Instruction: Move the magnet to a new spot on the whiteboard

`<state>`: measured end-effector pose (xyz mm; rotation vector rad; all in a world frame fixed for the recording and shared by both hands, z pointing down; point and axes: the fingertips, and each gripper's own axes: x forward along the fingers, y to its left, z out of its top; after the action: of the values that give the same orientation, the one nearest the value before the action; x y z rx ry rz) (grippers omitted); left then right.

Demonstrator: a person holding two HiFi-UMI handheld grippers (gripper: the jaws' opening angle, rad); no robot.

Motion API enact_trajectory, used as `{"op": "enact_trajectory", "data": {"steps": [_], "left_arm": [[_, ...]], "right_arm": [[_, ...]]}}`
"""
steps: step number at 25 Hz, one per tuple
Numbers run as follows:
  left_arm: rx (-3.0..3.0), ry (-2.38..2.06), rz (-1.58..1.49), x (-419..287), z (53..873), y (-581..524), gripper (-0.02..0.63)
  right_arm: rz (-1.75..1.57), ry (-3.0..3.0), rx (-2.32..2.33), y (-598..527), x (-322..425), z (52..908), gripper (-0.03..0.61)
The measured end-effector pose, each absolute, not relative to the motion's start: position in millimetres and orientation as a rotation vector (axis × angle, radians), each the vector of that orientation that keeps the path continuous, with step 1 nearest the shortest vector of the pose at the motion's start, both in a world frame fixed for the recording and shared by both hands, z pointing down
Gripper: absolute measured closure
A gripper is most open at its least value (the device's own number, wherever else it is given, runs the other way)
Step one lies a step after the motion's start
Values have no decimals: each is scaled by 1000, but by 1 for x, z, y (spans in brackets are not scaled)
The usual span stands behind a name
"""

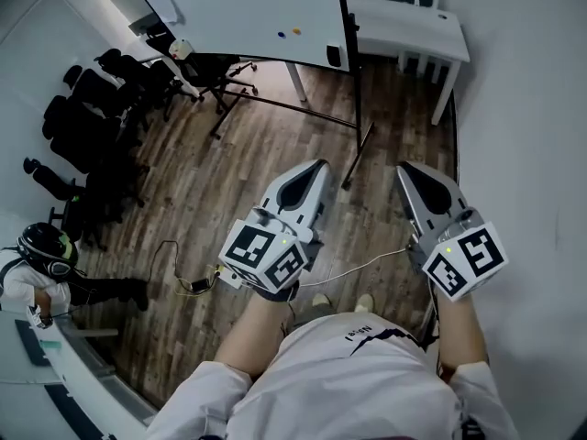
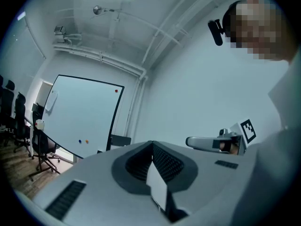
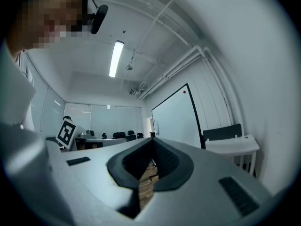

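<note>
Left gripper [image 1: 319,166] and right gripper [image 1: 404,169] both clenched empty, well off the whiteboard [image 1: 238,7]; if we arrive shut we flick the blue magnet [image 1: 281,35] off
</note>
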<state>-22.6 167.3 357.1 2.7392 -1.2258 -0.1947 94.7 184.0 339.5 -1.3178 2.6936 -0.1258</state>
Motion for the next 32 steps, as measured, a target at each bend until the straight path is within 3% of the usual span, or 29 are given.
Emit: {"op": "enact_trajectory", "data": {"steps": [19,32], "left_arm": [[2756,-1219,-202,6,371,117,601],[2851,-1076,-198,-23,364,-85,601]], "right_arm": [[-139,2728,-1313,138,107,366,572],[-88,2713,-1383,-62,40,349,572]]}}
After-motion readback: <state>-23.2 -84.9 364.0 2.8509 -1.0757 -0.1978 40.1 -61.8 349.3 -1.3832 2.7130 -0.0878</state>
